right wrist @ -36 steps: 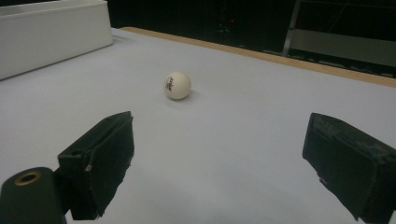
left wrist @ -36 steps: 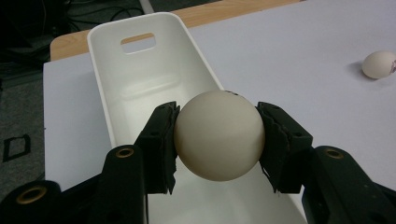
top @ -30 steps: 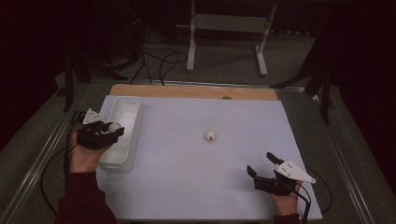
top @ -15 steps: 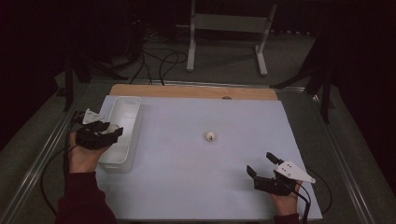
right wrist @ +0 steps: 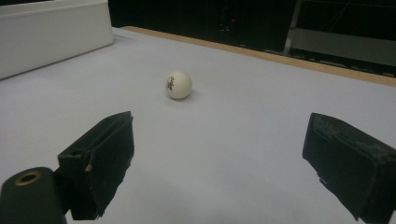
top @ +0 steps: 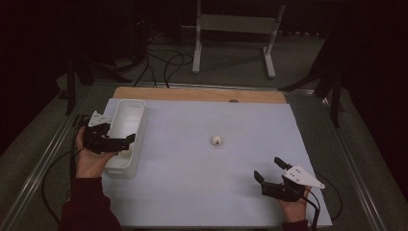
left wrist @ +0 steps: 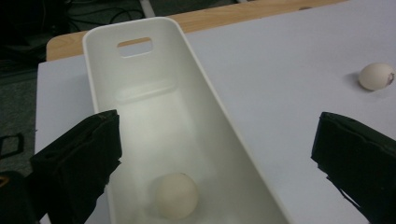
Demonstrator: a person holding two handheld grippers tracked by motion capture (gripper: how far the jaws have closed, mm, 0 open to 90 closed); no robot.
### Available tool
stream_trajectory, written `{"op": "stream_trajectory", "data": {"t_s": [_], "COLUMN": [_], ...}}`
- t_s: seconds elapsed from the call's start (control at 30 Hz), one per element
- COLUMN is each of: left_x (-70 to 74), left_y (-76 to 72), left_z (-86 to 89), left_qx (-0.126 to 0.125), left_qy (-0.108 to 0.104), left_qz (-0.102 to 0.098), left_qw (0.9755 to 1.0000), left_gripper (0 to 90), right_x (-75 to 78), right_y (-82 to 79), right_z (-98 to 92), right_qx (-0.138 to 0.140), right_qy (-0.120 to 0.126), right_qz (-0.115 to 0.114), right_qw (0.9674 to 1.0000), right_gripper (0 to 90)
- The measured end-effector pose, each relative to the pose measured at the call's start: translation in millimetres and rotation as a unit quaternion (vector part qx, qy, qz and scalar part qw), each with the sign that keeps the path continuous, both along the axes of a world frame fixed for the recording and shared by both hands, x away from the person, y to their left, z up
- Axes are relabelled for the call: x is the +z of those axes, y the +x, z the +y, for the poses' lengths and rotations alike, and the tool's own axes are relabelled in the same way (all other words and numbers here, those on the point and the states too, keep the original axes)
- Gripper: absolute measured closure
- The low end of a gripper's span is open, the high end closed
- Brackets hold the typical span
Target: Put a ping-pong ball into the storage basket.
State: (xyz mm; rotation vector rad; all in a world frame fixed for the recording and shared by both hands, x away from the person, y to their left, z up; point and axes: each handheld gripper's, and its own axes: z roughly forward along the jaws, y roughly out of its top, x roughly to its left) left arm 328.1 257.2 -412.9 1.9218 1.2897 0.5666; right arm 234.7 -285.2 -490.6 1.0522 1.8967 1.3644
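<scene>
Hovering left gripper, jaws just opened and spread empty above ball resting in white bin; second ball loose mid-mat, liable to roll if right gripper, jaws wide, nudges it

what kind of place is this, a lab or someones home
Most likely a lab or recording room, not a home. A bare work table with a pale cover stands in a dark room, loose cables run over the floor behind it, and a metal stand sits beyond the table.
</scene>
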Motion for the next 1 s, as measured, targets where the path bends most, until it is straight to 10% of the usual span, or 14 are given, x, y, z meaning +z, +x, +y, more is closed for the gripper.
{"op": "stream_trajectory", "data": {"t_s": [1.0], "left_x": [-2.4], "left_y": [5.3], "left_z": [-33.9], "left_qx": [-0.049], "left_qy": [-0.01], "left_qz": [-0.021], "left_qw": [0.9985], "left_gripper": [1.3], "right_x": [-0.2], "right_y": [-1.7], "right_z": [-5.9], "right_qx": [-0.012], "right_qy": [0.005], "right_qz": [0.001], "right_qw": [0.9999], "right_gripper": [8.8]}}
